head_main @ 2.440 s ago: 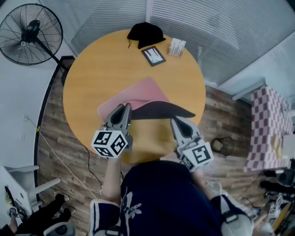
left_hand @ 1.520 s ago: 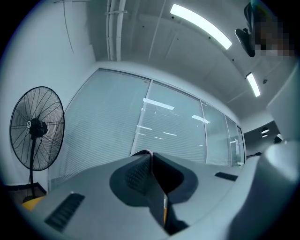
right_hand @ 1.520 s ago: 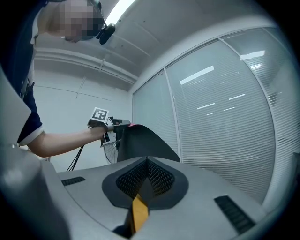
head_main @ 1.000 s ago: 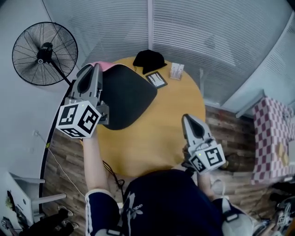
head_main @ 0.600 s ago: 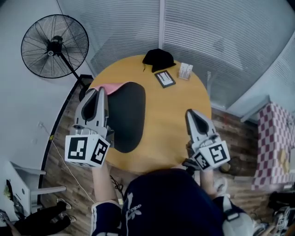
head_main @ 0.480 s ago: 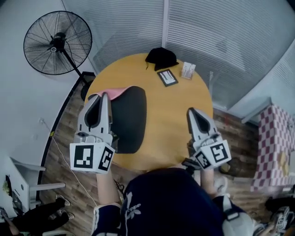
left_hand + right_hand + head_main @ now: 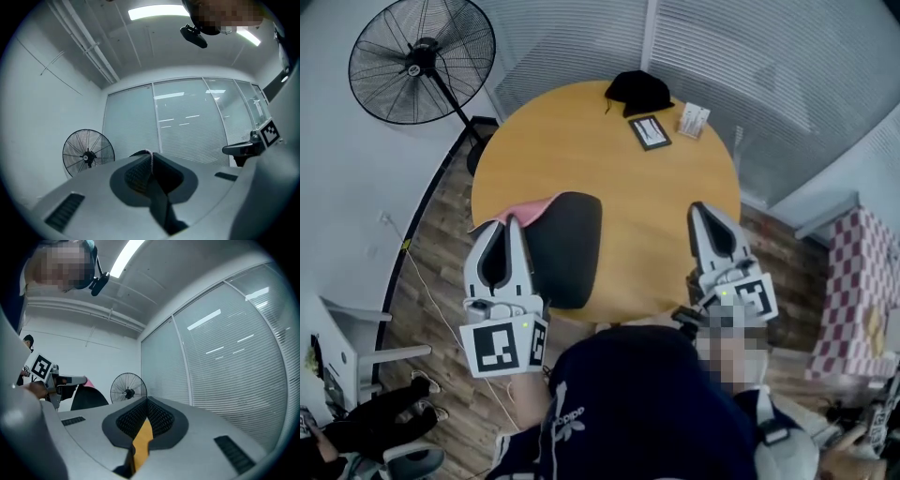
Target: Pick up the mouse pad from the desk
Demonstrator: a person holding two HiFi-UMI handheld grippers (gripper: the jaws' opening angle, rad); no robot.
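Note:
The mouse pad hangs lifted off the round yellow table [image 7: 609,159] at its near-left edge. Its black underside [image 7: 565,248] faces me and a strip of its pink top [image 7: 530,211] shows beside the jaw tips. My left gripper [image 7: 508,223] is shut on the pad's edge. In the left gripper view that edge is a thin line pinched between the dark pads of the left gripper [image 7: 151,154]. My right gripper [image 7: 703,208] hovers over the table's near-right edge, shut and empty. In the right gripper view the right gripper [image 7: 146,400] has its tips together, and the pad [image 7: 89,399] shows far to the left.
A black cap [image 7: 639,89], a small dark framed card [image 7: 651,131] and a white box [image 7: 692,119] sit at the table's far side. A standing fan [image 7: 422,61] is at the back left. A checkered cloth [image 7: 862,272] lies to the right, over wooden floor.
My left gripper carried the pad from high up near the fan down and back toward me, to the table's near-left edge. The right gripper stayed almost still.

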